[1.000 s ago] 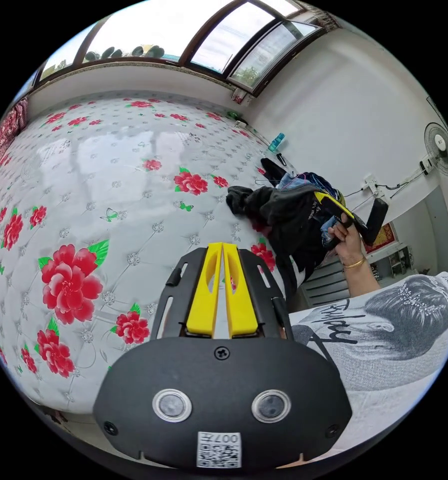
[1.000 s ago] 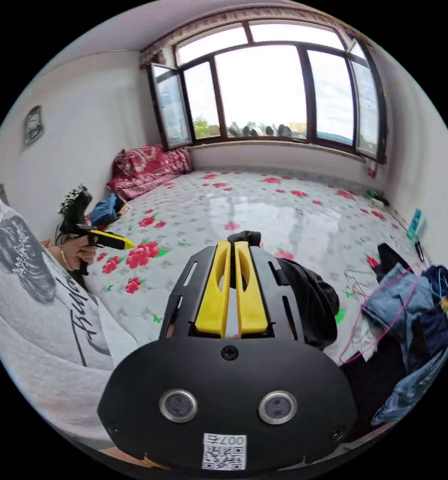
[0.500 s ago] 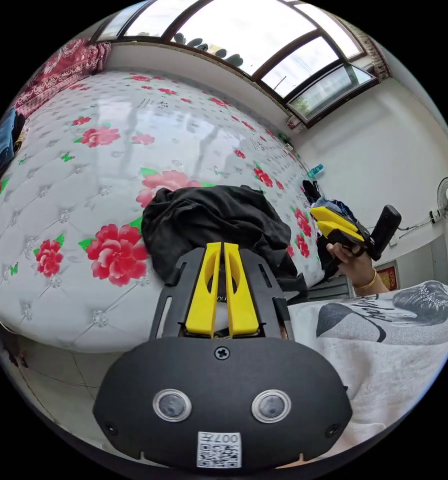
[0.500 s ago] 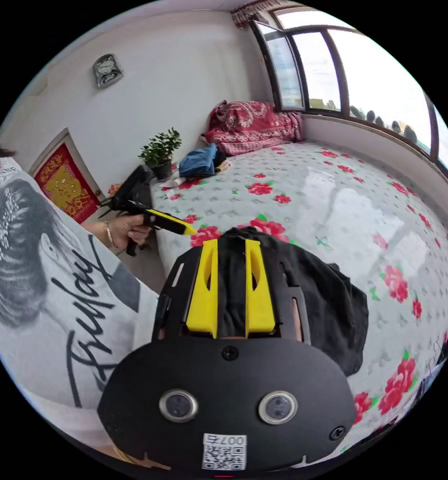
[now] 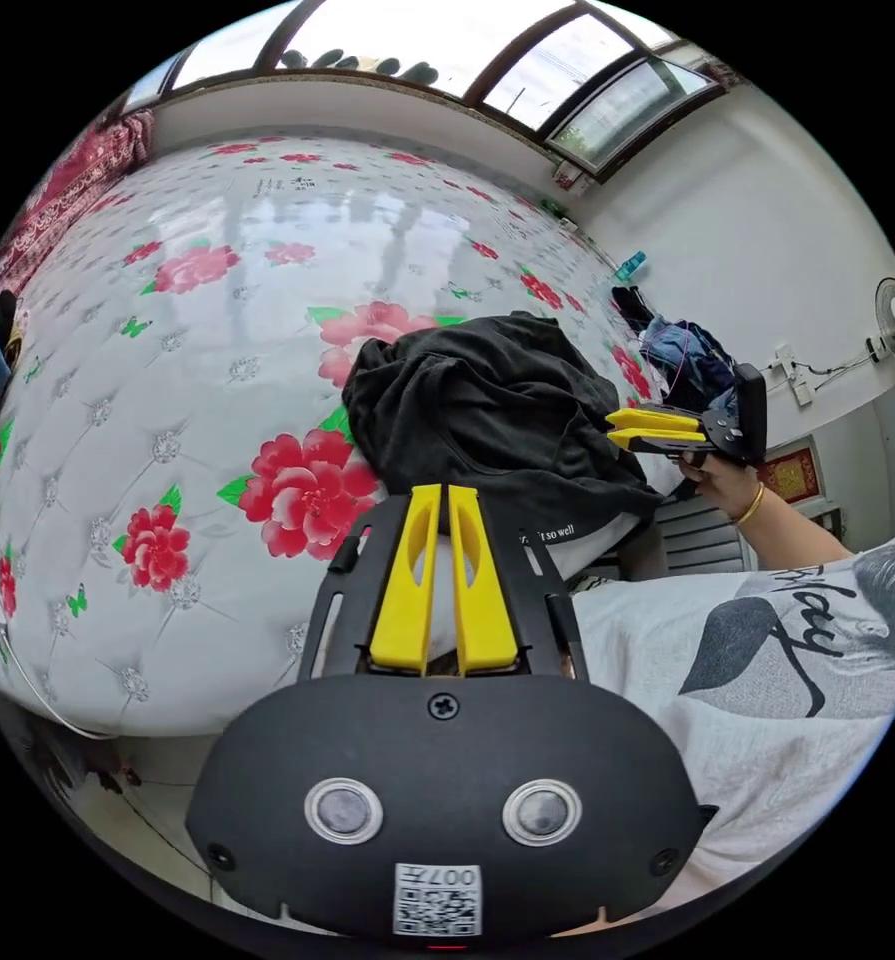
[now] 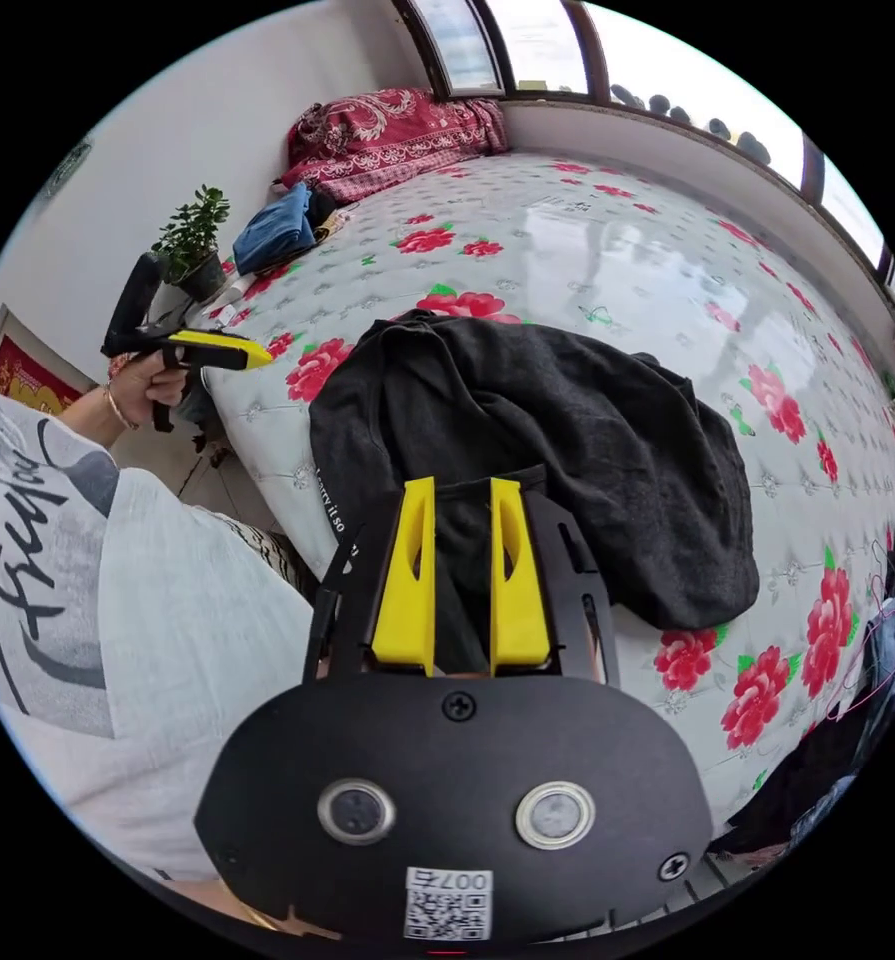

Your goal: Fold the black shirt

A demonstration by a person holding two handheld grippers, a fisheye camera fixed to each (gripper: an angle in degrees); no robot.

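Two yellow-jawed grippers hover empty: left gripper [image 5: 445, 500] nearly closed, right gripper [image 6: 462, 492] parted, both just short of the crumpled black cotton shirt [image 6: 527, 450], ready to spread it.

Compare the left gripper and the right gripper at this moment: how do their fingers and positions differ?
The left gripper has its yellow fingers close together, almost touching; the right gripper has a clear gap between its fingers. The left gripper sits over the bed edge beside the black shirt; the right gripper hovers right over the shirt's near part. Both are hand-held, with nothing between their fingers.
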